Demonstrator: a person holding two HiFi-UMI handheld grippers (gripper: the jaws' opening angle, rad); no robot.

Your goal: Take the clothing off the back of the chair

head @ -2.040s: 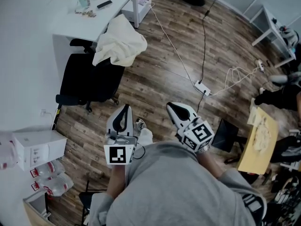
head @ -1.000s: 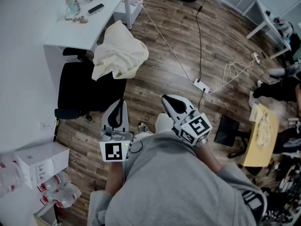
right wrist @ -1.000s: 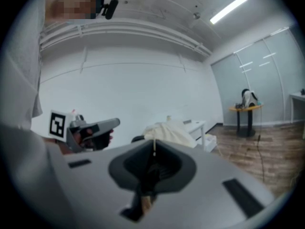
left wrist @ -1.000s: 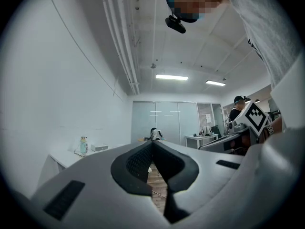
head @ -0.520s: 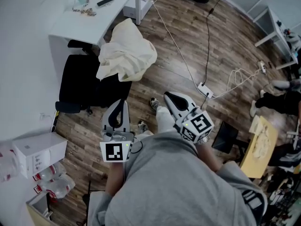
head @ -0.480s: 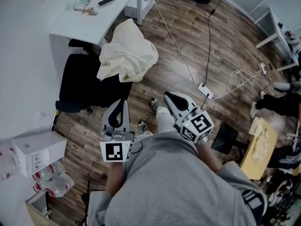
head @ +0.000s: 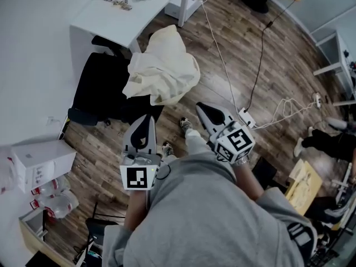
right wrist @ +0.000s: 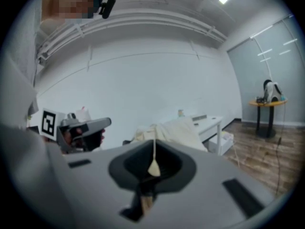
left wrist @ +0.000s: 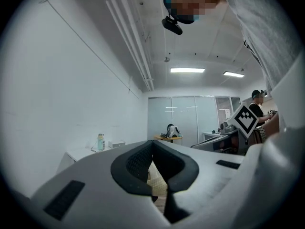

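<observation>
Head view: clothing, a cream heap, is draped over the back of the black chair, which is tucked against the white counter. It lies ahead of both tools, up-frame and a little to my left. Its long axis runs away from me, from the hem by the chair toward the counter leg. The left tongs point almost straight at the hanging hem. The right tongs sit off its right edge, over bare floor. I judge the left the nearer, with both well apart from the cloth.

Left gripper view: tips together, nothing gripped. Cream fabric shows only through the slit behind the tips, dead ahead.

Right gripper view: tips pressed together, empty. The clothing sits just above them, slightly right of centre, with the left tongs off to the side.
</observation>
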